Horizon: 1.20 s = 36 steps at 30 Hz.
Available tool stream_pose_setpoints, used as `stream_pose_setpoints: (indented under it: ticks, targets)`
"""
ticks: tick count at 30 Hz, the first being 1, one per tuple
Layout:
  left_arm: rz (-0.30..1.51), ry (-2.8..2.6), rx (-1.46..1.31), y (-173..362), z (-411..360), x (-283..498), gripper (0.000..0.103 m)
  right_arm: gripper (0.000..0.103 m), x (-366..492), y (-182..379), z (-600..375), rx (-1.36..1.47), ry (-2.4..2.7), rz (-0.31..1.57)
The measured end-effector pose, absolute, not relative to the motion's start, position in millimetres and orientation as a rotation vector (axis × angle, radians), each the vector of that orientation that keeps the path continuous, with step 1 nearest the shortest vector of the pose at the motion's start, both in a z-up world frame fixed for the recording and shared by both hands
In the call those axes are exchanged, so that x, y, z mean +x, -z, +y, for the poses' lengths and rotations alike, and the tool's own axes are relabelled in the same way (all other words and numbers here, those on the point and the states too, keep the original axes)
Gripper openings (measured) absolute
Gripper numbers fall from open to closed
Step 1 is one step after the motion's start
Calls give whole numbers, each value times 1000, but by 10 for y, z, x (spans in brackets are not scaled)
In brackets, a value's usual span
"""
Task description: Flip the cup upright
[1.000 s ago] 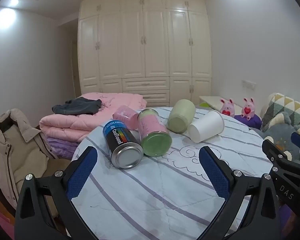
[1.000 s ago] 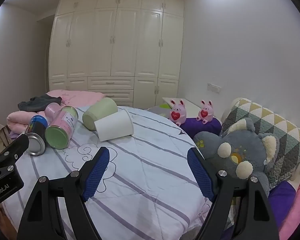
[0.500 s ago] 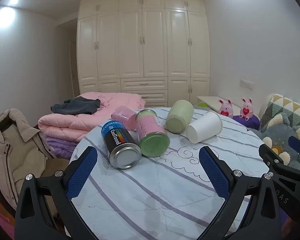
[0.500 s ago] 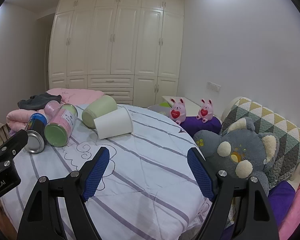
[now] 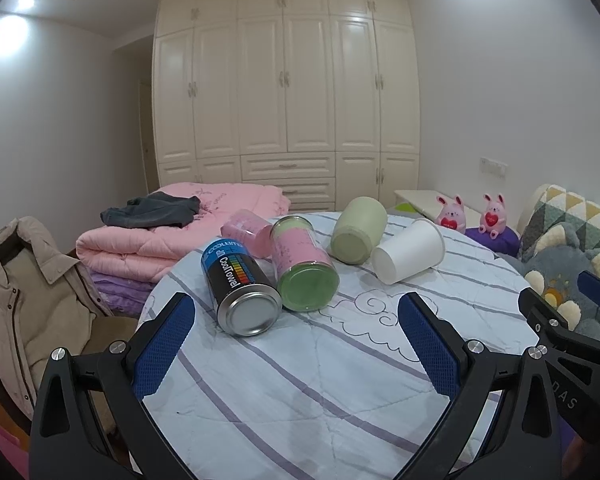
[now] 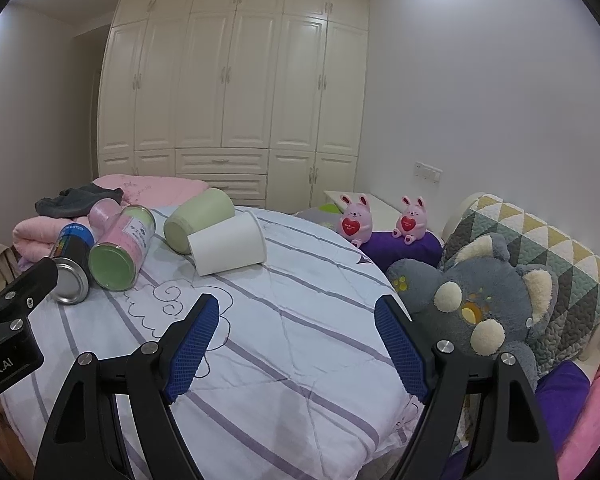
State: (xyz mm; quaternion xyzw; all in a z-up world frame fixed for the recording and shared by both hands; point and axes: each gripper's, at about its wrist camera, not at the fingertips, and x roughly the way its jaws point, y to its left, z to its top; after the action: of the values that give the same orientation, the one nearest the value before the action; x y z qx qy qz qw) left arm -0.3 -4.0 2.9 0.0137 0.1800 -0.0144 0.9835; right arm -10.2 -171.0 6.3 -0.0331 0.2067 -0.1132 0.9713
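Observation:
A white paper cup (image 5: pixel 408 251) lies on its side on the striped round table (image 5: pixel 320 380), base toward me; it also shows in the right wrist view (image 6: pixel 228 243). Beside it lie a pale green cup (image 5: pixel 358 234) (image 6: pixel 198 217), a pink-labelled can with a green end (image 5: pixel 304 264) (image 6: pixel 122 248), a black can (image 5: pixel 238 286) (image 6: pixel 70 264) and a small pink cup (image 5: pixel 246 232). My left gripper (image 5: pixel 296 344) is open and empty, short of the cans. My right gripper (image 6: pixel 296 342) is open and empty over the table's middle, well short of the white cup.
Folded pink quilts with dark clothing (image 5: pixel 156 212) lie behind the table at left. A beige coat (image 5: pixel 28 296) hangs at far left. A grey plush toy (image 6: pixel 480 304), a quilted cushion and two pink bunny figures (image 6: pixel 356 222) sit to the right. White wardrobes line the back wall.
Both grippers have drifted slightly; the cups and cans sit a little higher in both views. Nothing on the table has moved and both grippers stay open.

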Motion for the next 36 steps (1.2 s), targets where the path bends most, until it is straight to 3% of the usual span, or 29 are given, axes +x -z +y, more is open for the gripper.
stream_pose_setpoints:
  ticks: [25,36]
  targets:
    - [386,15,43,-136,-60,47,103,82,-38,-195,-1654,-75,169,453]
    - [503,9,24,-116,26,375,103,82,242,-233,-1638,-103,149,556]
